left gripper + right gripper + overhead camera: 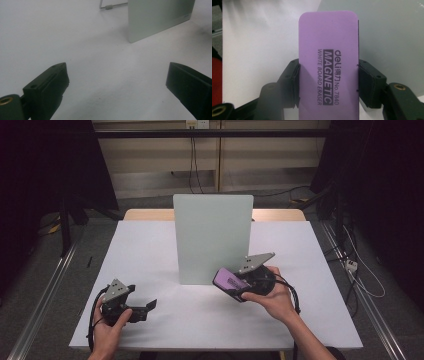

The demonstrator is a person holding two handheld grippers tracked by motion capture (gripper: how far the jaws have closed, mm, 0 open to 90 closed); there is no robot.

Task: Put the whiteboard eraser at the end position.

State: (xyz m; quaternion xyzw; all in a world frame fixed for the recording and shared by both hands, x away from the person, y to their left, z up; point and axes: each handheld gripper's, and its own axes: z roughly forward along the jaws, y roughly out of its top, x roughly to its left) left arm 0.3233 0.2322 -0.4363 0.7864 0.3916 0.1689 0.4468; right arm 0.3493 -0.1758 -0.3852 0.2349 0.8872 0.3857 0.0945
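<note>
Two grippers on the go here. Right gripper (235,282) has its jaws clamped on a purple eraser (328,65), one pad on each long side, printed face up toward the camera. It's held off the counter (150,245), right at the front lower corner of the upright grey board (212,237), just about overlapping its edge. Left gripper (147,306) sits low, well off to the board's left and nearer the person, jaws spread wide with only bare counter between them.
</note>
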